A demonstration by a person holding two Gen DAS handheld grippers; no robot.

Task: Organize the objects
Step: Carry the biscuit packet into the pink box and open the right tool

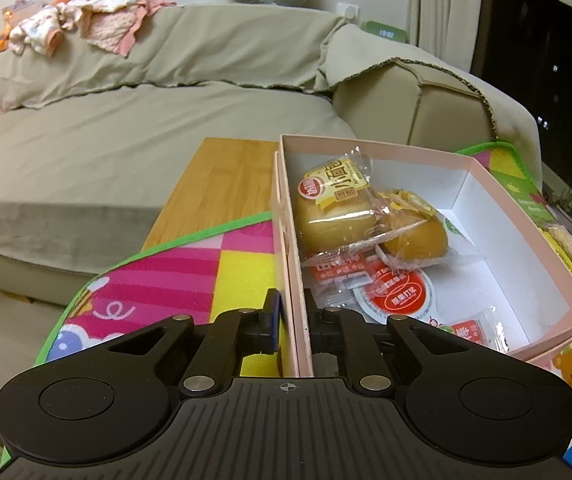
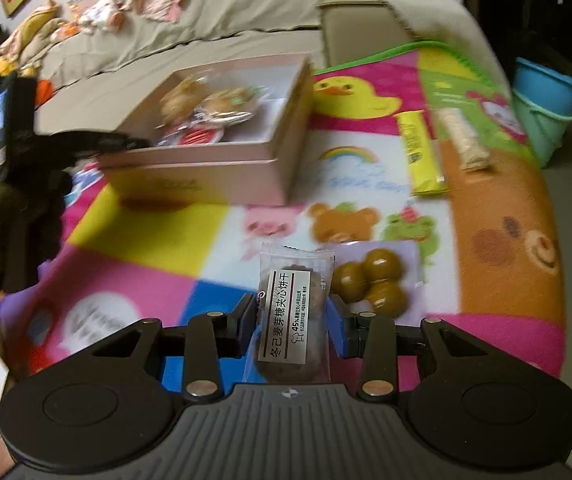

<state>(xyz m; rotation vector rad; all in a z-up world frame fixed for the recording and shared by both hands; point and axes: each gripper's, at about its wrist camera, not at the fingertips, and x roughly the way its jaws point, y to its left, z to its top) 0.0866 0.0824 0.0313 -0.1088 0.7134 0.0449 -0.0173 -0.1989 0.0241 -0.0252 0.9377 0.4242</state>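
Observation:
A pink box [image 1: 526, 240] stands on a colourful play mat [image 1: 157, 280] and holds wrapped buns [image 1: 338, 216] and red-and-white snack packets [image 1: 398, 292]. My left gripper [image 1: 292, 316] is shut on the box's near left wall, one finger outside and one inside. In the right wrist view my right gripper [image 2: 292, 320] is shut on a clear-wrapped brown biscuit packet [image 2: 290, 312] held above the mat [image 2: 145, 240]. The pink box [image 2: 213, 160] lies ahead to the left, with the left gripper [image 2: 97, 140] at its corner. A packet of green balls [image 2: 370, 280] lies just right of my right fingers.
A yellow snack packet [image 2: 422, 152] and a pale wafer bar [image 2: 462, 136] lie on the mat's right side. Stacked blue and green buckets [image 2: 546, 104] stand on the floor beyond. A beige sofa [image 1: 125, 120] with clothes [image 1: 77, 20] is behind. A wooden board [image 1: 217, 188] juts beside the box.

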